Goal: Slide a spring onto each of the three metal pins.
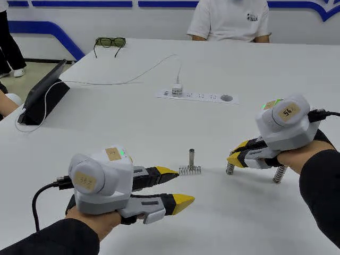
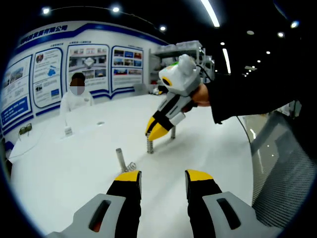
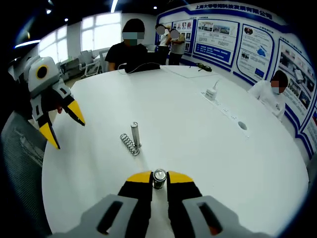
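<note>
- Clamping the round steel head of a sprung pin (image 3: 159,174), right gripper (image 3: 159,178) has its jaws pinched tight on it; yellow wedge tips, black shanks, grey shell
- Left gripper (image 1: 175,186) released, jaws apart, nothing between them, low over the matte white table (image 1: 133,127)
- Bare pin (image 1: 192,158) upright, a smooth metal cylinder; loose spring (image 1: 189,170) lies on its side just beside the pin's base, between the two grippers
- Third pin (image 1: 279,174) coil-wrapped, near the right gripper
- Head view gives the coil on the clamped pin; right gripper view gives its shiny top between the tips
- Left gripper view has both coil-wrapped pins standing beyond the bare one
</note>
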A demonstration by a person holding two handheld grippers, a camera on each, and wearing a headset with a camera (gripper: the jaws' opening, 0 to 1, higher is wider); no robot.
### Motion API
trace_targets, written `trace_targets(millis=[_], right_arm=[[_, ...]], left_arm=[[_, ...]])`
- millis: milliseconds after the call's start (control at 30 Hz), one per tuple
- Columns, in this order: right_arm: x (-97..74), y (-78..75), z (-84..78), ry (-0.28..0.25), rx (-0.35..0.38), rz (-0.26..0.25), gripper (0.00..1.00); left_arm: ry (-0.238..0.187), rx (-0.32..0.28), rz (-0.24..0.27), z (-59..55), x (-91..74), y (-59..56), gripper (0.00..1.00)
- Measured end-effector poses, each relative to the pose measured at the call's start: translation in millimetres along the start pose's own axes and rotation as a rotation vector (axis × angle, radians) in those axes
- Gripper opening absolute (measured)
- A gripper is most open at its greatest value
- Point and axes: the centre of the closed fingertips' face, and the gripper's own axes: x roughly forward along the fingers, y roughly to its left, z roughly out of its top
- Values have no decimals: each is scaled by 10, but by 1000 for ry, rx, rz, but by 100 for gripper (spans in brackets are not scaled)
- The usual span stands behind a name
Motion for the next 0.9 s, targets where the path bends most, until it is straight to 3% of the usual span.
trace_targets(millis=[467, 900], right_arm=[[-30, 26, -54, 12, 3, -7, 18], [-271, 123, -17, -33, -4, -32, 21]], left_arm=[[34, 28, 15, 0, 47, 210, 35], [96, 66, 6, -31, 217, 448, 34]])
